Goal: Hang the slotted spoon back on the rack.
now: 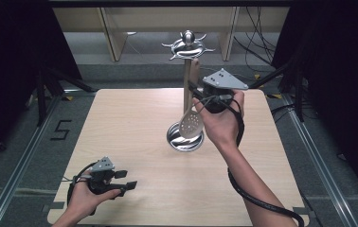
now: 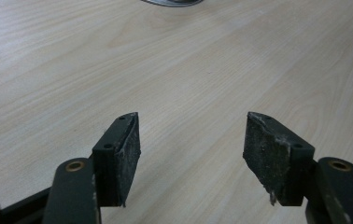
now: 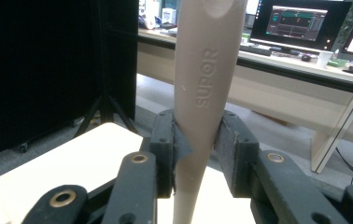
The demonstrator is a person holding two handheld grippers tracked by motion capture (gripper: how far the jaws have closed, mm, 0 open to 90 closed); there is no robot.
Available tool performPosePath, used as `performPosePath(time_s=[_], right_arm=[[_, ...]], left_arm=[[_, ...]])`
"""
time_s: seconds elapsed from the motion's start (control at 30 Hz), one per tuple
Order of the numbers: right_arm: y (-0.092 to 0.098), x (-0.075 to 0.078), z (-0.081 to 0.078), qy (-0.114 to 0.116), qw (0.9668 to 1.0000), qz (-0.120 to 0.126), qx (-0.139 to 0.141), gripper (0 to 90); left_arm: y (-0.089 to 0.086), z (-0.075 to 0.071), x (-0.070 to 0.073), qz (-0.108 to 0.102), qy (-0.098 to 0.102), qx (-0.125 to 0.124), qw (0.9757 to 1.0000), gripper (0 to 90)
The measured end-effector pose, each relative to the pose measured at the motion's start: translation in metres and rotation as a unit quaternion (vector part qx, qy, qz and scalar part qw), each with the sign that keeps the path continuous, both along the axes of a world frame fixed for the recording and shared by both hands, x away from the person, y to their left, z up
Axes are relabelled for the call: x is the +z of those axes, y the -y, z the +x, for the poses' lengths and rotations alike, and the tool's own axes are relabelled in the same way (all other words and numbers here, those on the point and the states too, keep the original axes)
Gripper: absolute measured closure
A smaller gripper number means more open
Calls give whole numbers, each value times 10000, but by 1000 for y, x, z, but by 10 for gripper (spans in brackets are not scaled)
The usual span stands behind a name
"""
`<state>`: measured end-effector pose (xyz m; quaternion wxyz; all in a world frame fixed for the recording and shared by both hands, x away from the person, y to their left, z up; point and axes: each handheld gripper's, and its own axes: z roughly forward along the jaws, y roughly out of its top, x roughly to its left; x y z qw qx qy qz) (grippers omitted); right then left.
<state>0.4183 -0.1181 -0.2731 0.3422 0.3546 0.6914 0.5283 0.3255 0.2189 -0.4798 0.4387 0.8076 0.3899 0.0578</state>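
While the left gripper (image 1: 122,182) rests low near the front left corner of the tabletop (image 1: 129,123) with its fingers (image 2: 121,154) spread apart over bare wood, the right gripper (image 1: 197,90) is raised above the middle of the tabletop, its fingers (image 3: 165,154) clamped on the beige handle of a slotted spoon (image 1: 189,120). In the right gripper view the handle (image 3: 202,107) stands nearly upright between the two pads and bears the raised word SUPOR. In the high view the spoon hangs handle-up, its perforated bowl down and just over the round shiny base (image 1: 184,137) of a metal utensil stand (image 1: 186,45), whose post rises right beside the handle to a crown of curved hooks. A person's right hand (image 1: 222,120) wraps the right gripper, with a black cable (image 1: 257,201) trailing along the forearm. Whether the spoon touches the post cannot be told
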Motion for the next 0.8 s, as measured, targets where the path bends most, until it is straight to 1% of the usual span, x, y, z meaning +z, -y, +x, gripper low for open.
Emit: performPosePath(time_s=[0.03,0.13,0.17,0.2,0.23,0.27,0.33,0.43,0.5,0.53,0.57,0.6,0.63,0.67,0.7,0.73,0.77,0.8], right_arm=[[0,0,0,-9,10000,13,3,687],[-2,2,0,121,9999,39,-6,627],[-2,2,-1,130,9999,38,-6,604],[-2,3,-1,241,9997,34,-17,557],[-2,3,-3,217,9998,-7,-25,540],[0,2,-4,288,9996,-74,-33,519],[3,0,-10,268,9996,-28,-32,473],[12,-9,-20,352,9993,-90,24,416],[20,-19,-28,192,9996,-169,71,395],[25,-26,-30,211,9995,-198,90,384],[30,-32,-34,46,9997,-211,109,378],[38,-40,-37,-4,9996,-240,127,377],[42,-45,-40,-60,9996,-250,110,377],[47,-52,-43,-177,9995,-225,140,375],[54,-61,-47,-301,9991,-288,125,371],[57,-66,-49,-397,9987,-290,117,371],[63,-73,-52,-464,9981,-368,160,372],[68,-80,-55,-531,9975,-461,122,373]], left_arm=[[-1,1,0,103,8,-21,9999,356],[-2,1,0,99,8,-21,9999,356],[-2,1,0,103,10,-26,9999,356],[-1,0,0,79,6,-8,10000,356],[-1,0,0,-11,2,13,10000,356],[-1,0,1,-17,5,19,10000,356],[-1,0,0,-6,0,18,10000,356],[-2,0,1,22,19,0,10000,356],[-1,0,1,15,8,4,10000,356],[0,-1,0,-25,-43,67,10000,356],[-1,0,0,93,9,-4,10000,356],[-1,0,0,107,16,-12,9999,356],[0,0,0,13,5,3,10000,356],[0,0,-1,1,11,14,10000,356],[0,0,0,35,8,5,10000,356],[0,0,-1,51,7,1,10000,356],[0,0,-1,67,1,13,10000,356],[-1,0,-1,66,-9,13,10000,356]])
